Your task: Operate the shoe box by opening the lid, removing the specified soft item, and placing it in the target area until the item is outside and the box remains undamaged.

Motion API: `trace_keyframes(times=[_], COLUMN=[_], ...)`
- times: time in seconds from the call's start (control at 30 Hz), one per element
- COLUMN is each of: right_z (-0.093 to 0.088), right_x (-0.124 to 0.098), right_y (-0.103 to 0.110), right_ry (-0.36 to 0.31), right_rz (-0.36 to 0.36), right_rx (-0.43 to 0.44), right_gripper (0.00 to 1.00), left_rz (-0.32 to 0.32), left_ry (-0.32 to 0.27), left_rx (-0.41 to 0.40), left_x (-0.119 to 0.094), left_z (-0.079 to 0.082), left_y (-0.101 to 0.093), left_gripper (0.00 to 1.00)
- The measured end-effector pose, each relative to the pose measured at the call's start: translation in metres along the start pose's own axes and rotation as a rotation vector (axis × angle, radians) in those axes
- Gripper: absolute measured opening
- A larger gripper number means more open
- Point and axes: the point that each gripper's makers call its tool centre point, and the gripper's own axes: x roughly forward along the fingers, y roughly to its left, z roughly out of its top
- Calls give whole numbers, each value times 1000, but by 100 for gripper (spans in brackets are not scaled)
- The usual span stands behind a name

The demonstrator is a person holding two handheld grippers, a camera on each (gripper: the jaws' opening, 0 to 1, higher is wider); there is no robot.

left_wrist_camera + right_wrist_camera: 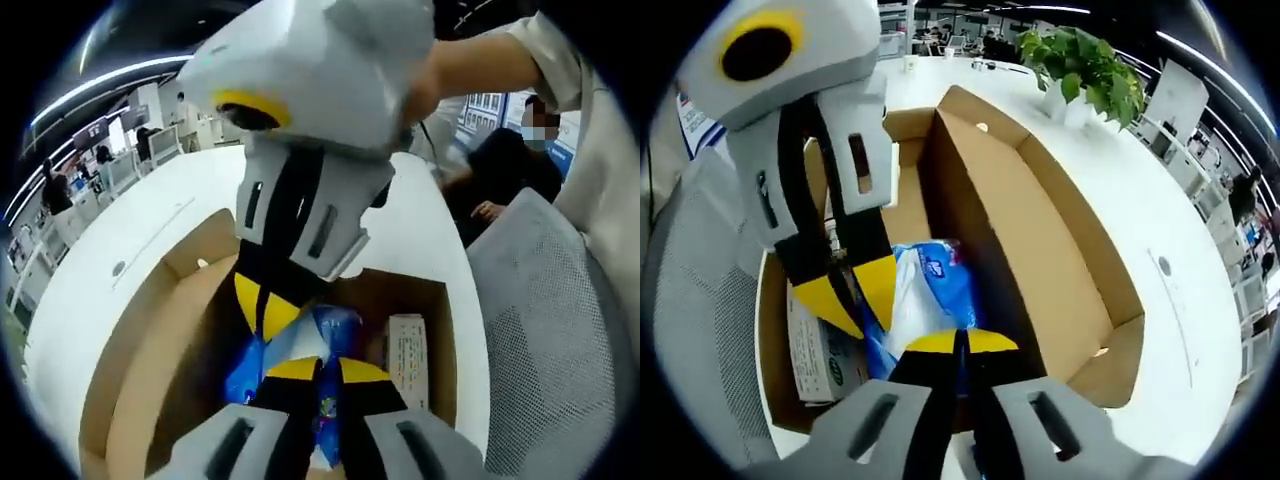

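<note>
An open cardboard shoe box (150, 350) (1060, 250) lies on a white table, its lid folded back flat. Inside it lies a soft blue and white packet (335, 330) (935, 280). My left gripper (328, 370) (855, 295) is down in the box, and a strip of the packet shows between its nearly closed jaws. My right gripper (960, 342) (266, 315) reaches in from the opposite side. Its yellow tips are pressed together at the packet's white top edge.
A small white printed carton (408, 355) (815, 360) lies in the box beside the packet. A grey mesh chair (545, 300) (690, 300) stands against the table. A potted plant (1080, 60) sits at the table's far side. A person (510, 165) sits beyond the table.
</note>
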Motion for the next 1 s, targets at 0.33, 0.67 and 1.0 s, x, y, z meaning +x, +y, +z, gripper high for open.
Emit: trace_keyframes(times=[0.33, 0.67, 1.0], right_z=[10, 33, 55], right_x=[-12, -31, -56], right_y=[1, 1, -3], right_ry=[-35, -94, -154], right_rz=[12, 5, 2], right_rx=[11, -14, -19], right_gripper=[0, 0, 0], left_rz=[14, 54, 89], left_ry=[-18, -38, -73], left_rx=[-53, -25, -18], left_x=[-12, -39, -64], left_z=[2, 13, 32], left_y=[-1, 0, 2], left_gripper=[0, 0, 0])
